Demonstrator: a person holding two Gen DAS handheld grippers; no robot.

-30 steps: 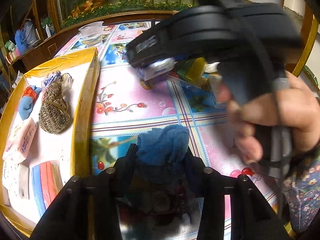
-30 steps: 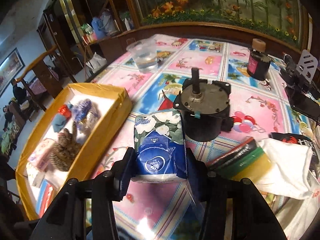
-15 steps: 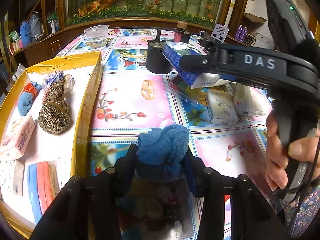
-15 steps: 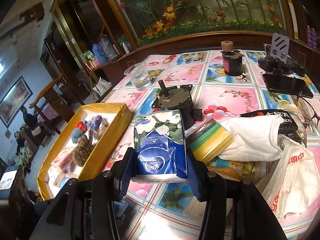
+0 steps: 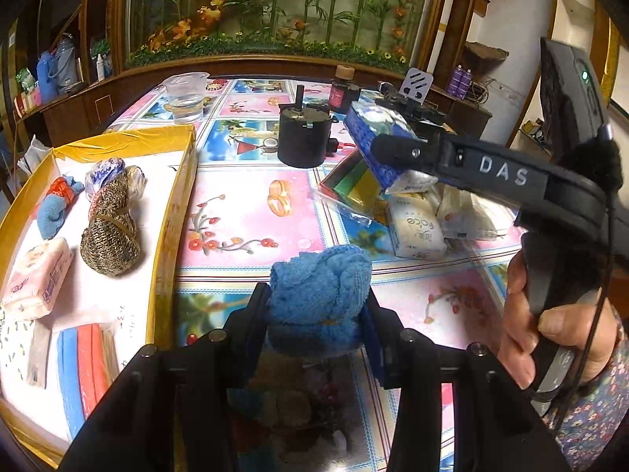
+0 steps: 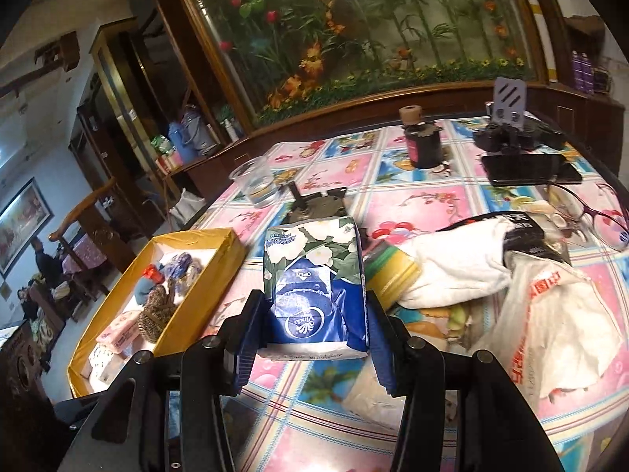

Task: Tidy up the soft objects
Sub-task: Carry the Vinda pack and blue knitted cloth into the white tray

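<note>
the left gripper point(image 5: 318, 314) is closed about a rolled blue terry cloth point(image 5: 320, 295), its jaws pinching the lower half of the roll and held partly apart by its bulk, above the flowered plastic tablecloth point(image 5: 243, 212) just right of the yellow cardboard tray point(image 5: 177, 204). the right gripper point(image 6: 310, 338) holds a blue and white soft pack of tissues printed with flowers point(image 6: 314, 291), jaws pressed on its two long sides and about half apart, the pack lifted over the table near the tray's right wall point(image 6: 196, 295). in the tray lie a brown knitted bundle point(image 5: 110, 232), a small blue cloth tied with red point(image 5: 57, 208), a pink tissue pack point(image 5: 37, 275) and striped cloths point(image 5: 82, 365). the cloth looks light and springy; it will squash and could unroll, so a grip across the middle of the roll seems safest. the tissue pack is light too, with a slick film wrapper that may slide, and the sides give under pressure; taking it low across the width, as now, looks sound. right of centre lie a white tissue pack point(image 5: 416, 228), a white folded cloth point(image 6: 452, 271) and a plastic bag point(image 6: 550, 314); the black metal motor point(image 5: 302, 137) and clear plastic cup point(image 5: 186, 96) are hard things, probably to be left alone.
</note>
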